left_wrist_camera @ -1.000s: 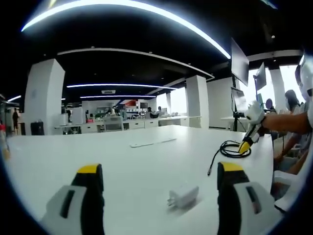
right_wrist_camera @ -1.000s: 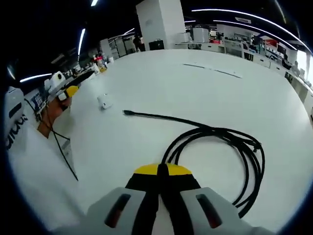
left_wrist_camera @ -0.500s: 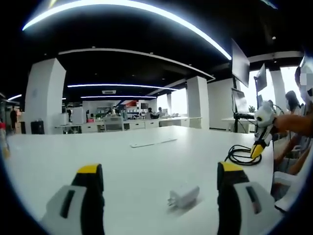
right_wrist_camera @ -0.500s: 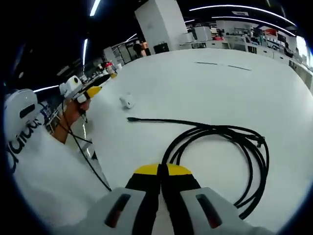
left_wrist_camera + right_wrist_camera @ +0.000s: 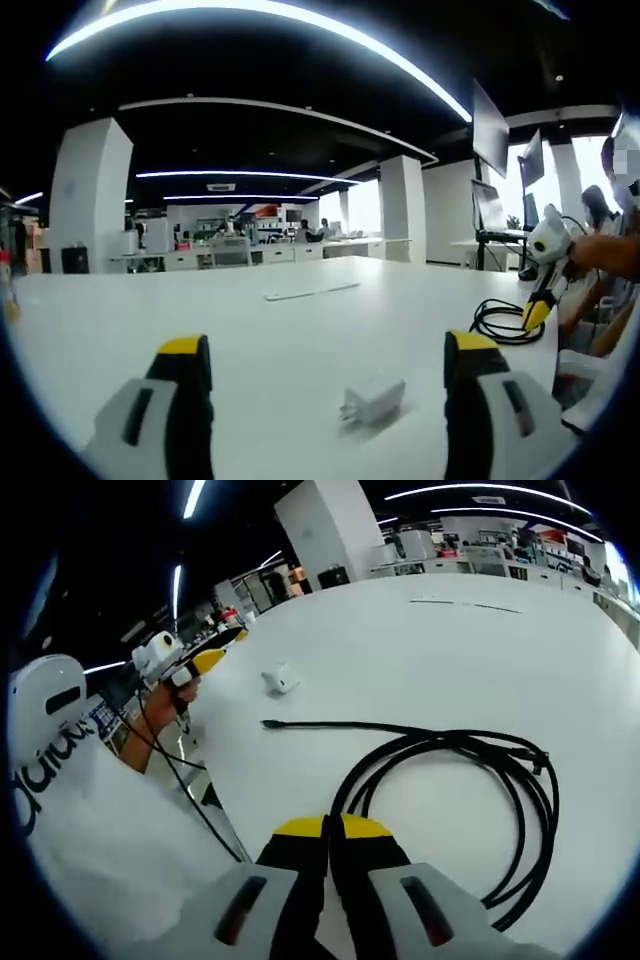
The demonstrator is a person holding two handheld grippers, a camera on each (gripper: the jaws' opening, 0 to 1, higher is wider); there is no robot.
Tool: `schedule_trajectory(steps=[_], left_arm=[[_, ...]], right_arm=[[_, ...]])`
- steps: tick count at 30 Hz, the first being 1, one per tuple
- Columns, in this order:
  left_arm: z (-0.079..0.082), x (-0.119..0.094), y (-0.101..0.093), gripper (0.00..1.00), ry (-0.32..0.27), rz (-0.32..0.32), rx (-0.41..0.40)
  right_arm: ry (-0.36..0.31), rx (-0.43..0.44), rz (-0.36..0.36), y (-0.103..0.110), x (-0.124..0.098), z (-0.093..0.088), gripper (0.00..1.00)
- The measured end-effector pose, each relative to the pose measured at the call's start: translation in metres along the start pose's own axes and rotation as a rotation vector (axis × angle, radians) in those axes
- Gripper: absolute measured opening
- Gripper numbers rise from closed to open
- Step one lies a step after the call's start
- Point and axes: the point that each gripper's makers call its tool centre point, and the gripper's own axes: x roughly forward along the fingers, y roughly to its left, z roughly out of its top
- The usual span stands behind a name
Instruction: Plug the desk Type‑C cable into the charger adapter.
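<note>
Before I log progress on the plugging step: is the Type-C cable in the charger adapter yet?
Out. The cable's free plug end lies bare on the white table, apart from the white adapter.

The bench [image 5: 300, 330] is plain white, and so is the charger adapter [image 5: 372, 402]. The coiled Type-C cable [image 5: 450, 770] is black. Both grippers have grey bodies and black fingers [image 5: 185, 385] with yellow tips.
</note>
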Motion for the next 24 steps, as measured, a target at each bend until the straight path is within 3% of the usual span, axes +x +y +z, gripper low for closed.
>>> schedule_trajectory(steps=[8, 19, 22, 24], left_arm=[[-0.001, 0.000, -0.001, 0.97, 0.005, -0.005, -0.002], [-0.007, 0.003, -0.005, 0.96, 0.034, -0.030, -0.013], [-0.010, 0.004, -0.008, 0.95, 0.047, -0.041, -0.017], [-0.012, 0.004, -0.009, 0.94, 0.055, -0.050, -0.014]], right_arm=[[-0.011, -0.017, 0.002, 0.001, 0.001, 0.002, 0.02], [-0.038, -0.103, -0.002, 0.002, -0.002, 0.009, 0.07], [-0.057, -0.141, -0.009, 0.001, -0.003, 0.016, 0.08], [-0.068, -0.239, -0.014, 0.002, -0.002, 0.023, 0.08]])
